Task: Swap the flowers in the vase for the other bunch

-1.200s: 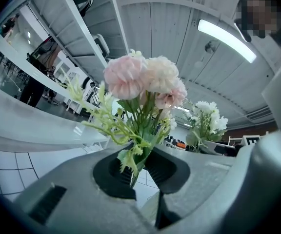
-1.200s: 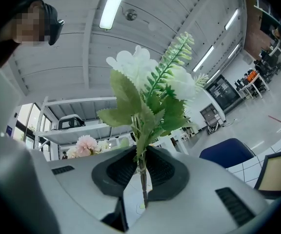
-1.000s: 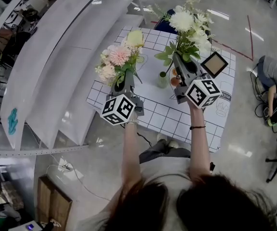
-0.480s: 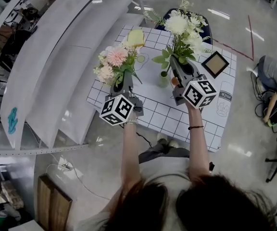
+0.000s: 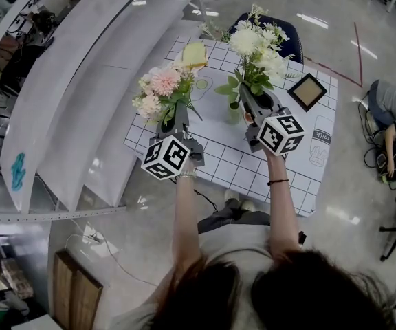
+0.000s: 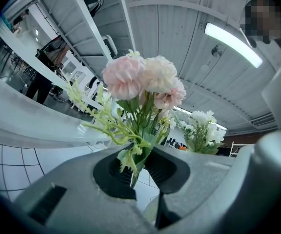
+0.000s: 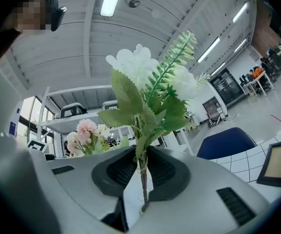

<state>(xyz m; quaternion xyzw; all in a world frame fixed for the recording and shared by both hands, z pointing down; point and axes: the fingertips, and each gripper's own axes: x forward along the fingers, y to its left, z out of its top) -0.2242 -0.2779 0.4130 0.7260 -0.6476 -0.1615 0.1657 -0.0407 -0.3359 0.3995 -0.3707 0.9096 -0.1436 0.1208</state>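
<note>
2 bunches of artificial flowers were held above the gridded table (image 5: 253, 167), 1 in each hand-held gripper. The left gripper (image 5: 172, 119) had its jaws almost together, pinching the stems of the pink bunch (image 5: 158, 88) low down, off to the left and well clear of the vase. The right gripper (image 5: 249, 102) was clamped the same way on the thin stem of the white bunch (image 5: 256, 40), which stood upright just over the small green vase (image 5: 234, 115).

The risk lay at the vase. A slightly off-centre descent could catch the rim and tip so small and narrow a vessel. The top-heavy white bunch could also swing or slip in such a slender grip.

In the head view, leaves and the right gripper covered most of the vase. In the right gripper view the stem ran down behind the gripper's body, so whether its tip had entered the mouth could not be made out.
</note>
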